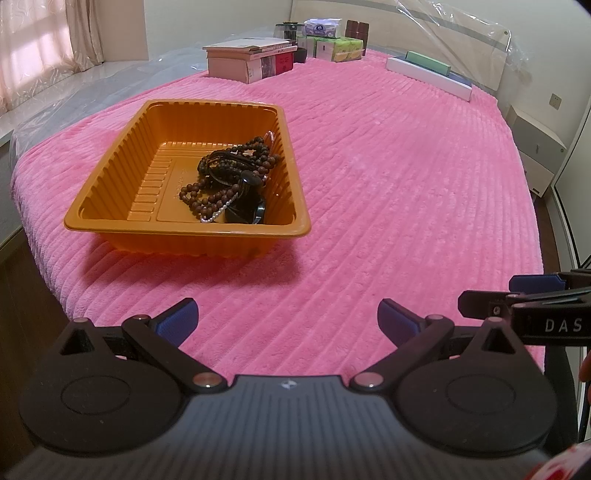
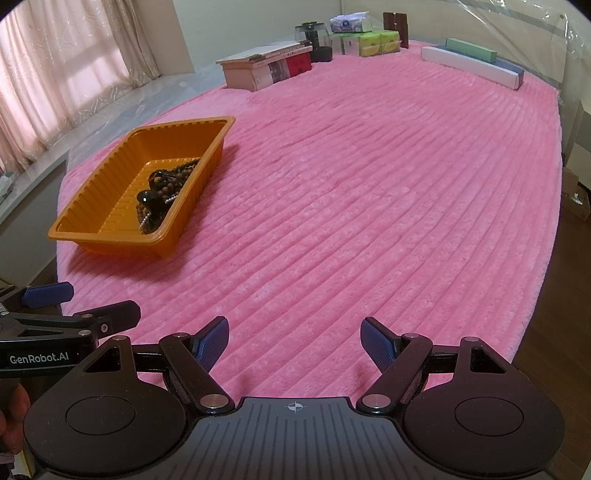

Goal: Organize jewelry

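Note:
An orange ribbed plastic tray sits on the pink blanket, left of centre; it also shows in the right wrist view. Inside it lies a tangle of brown bead strings, a thin pearl strand and a glossy black piece; the same pile shows in the right wrist view. My left gripper is open and empty, near the bed's front edge, well short of the tray. My right gripper is open and empty, beside the left one, to its right.
The pink ribbed blanket covers the bed. At the far end stand a stack of books, tissue and tea boxes, a dark jar and long flat boxes. A curtained window is on the left.

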A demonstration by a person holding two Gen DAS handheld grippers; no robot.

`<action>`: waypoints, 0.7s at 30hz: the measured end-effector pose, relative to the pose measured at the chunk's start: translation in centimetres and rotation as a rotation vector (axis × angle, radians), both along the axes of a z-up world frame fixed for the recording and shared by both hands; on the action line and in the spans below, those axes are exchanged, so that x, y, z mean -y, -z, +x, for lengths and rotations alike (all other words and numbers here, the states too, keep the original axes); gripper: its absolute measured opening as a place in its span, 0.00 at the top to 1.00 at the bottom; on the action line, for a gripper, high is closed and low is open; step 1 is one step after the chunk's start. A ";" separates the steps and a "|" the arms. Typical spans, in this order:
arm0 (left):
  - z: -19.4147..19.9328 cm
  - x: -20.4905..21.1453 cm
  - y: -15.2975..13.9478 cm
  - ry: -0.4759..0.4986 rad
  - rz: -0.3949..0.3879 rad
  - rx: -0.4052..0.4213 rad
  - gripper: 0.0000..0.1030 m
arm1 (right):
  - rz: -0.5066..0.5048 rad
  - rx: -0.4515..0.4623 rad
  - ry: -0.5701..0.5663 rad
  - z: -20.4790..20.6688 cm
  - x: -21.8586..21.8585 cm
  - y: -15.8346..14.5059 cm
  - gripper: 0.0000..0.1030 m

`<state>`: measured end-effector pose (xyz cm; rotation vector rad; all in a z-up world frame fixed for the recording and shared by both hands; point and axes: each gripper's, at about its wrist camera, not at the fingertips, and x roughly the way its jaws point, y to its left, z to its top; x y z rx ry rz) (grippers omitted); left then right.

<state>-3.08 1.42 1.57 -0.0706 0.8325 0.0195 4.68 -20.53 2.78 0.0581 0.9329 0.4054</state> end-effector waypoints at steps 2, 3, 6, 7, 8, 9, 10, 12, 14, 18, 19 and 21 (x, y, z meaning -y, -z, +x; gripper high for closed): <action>0.0 0.0 0.0 -0.001 -0.001 -0.001 0.01 | 0.000 -0.001 0.000 0.0 0.0 0.0 0.24; 0.0 0.0 0.1 -0.001 0.000 -0.001 0.01 | 0.000 -0.002 0.000 0.0 0.0 0.0 0.24; 0.0 -0.1 0.1 -0.001 0.000 -0.002 0.01 | 0.000 -0.003 0.001 0.0 0.0 0.1 0.24; 0.0 0.0 0.1 -0.001 0.000 -0.001 0.01 | 0.001 -0.003 0.000 -0.1 0.0 0.1 0.24; 0.0 0.0 0.1 -0.001 0.000 -0.001 0.01 | 0.000 -0.002 0.001 0.0 0.0 0.1 0.24; 0.0 0.0 0.1 -0.001 0.000 -0.001 0.01 | 0.000 -0.002 0.000 0.0 0.0 0.1 0.24; 0.0 0.0 0.1 -0.001 0.000 -0.001 0.01 | 0.000 -0.003 0.000 0.0 0.0 0.1 0.24; 0.0 0.0 0.1 -0.001 0.000 -0.002 0.01 | 0.000 -0.004 0.000 0.1 0.0 0.1 0.24; 0.0 0.0 0.1 -0.001 0.000 -0.002 0.01 | 0.000 -0.004 0.000 0.1 0.0 0.1 0.24; 0.0 -0.1 0.1 -0.001 0.000 -0.002 0.01 | 0.000 -0.005 -0.001 0.1 -0.1 0.1 0.24; 0.0 -0.1 0.2 -0.001 0.000 -0.002 0.01 | 0.000 -0.005 0.000 0.1 -0.1 0.1 0.24; 0.0 -0.1 0.2 -0.001 0.000 -0.002 0.01 | 0.001 -0.006 0.000 0.1 -0.1 0.2 0.24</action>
